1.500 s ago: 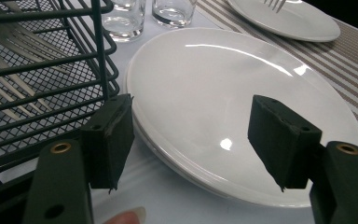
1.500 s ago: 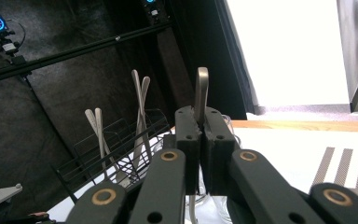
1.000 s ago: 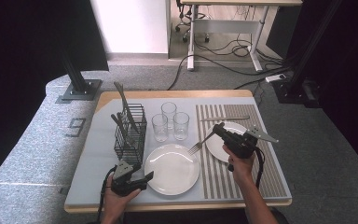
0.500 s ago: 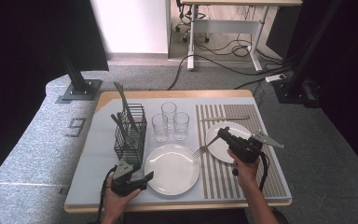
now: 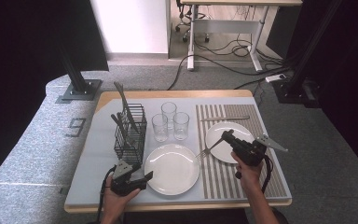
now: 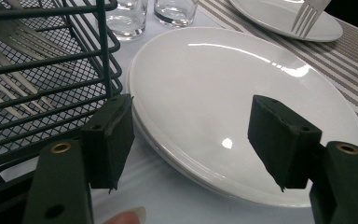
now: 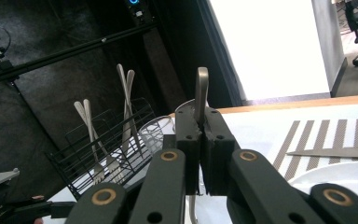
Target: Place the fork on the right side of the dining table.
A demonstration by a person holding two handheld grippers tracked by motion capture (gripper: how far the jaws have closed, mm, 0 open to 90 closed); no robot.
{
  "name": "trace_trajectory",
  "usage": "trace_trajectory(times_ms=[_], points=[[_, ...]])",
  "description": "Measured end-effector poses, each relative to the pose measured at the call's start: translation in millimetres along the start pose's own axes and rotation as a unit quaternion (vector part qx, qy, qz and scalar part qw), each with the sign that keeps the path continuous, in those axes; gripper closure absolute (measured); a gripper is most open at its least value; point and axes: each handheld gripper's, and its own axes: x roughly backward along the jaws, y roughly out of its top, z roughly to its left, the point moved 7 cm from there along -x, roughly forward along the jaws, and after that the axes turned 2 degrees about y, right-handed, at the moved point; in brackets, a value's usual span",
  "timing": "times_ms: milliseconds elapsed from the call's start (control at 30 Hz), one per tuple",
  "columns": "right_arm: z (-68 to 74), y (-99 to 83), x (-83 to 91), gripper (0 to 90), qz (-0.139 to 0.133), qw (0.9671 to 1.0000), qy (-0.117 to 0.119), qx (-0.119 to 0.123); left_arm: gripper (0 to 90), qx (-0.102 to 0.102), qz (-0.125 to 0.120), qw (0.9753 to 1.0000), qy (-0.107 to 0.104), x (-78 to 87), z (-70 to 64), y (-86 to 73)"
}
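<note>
In the high view, the right gripper (image 5: 225,138) is clamping a fork (image 5: 208,148), now drawn back nearer the striped mat's (image 5: 223,175) front edge, tines still off the small plate's (image 5: 216,135) rim. In the left gripper view, the jaws are gaping wide, empty, beside the large plate (image 6: 223,93). In the right gripper view, the jaws are pinching the fork's handle (image 7: 201,93).

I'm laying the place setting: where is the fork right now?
In the high view the fork is at the table's right, clamped in the right gripper, its tines over the left rim of the small plate on the striped mat.

The wooden table with a light grey top (image 5: 98,154) carries a black wire cutlery basket (image 5: 130,133) at left, three clear glasses (image 5: 170,123) at the far middle, a white plate (image 5: 172,169) near, and a striped placemat (image 5: 223,177) at right.
</note>
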Motion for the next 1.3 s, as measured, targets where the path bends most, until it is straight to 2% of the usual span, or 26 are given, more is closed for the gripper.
trace_trajectory(times_ms=[667, 1300], points=[[-15.4, -2.0, 28.7, 86.8, -0.009, 0.9996, -0.024, -0.010, 31.5, 0.001, -0.001, 1.0000, 0.000, 1.3, 0.7, 0.4], [-20.6, -8.6, 32.8, 86.8, -0.005, 0.9993, -0.035, -0.013, 31.5, 0.001, -0.002, 1.0000, 0.001, 2.0, 2.1, 0.6]])
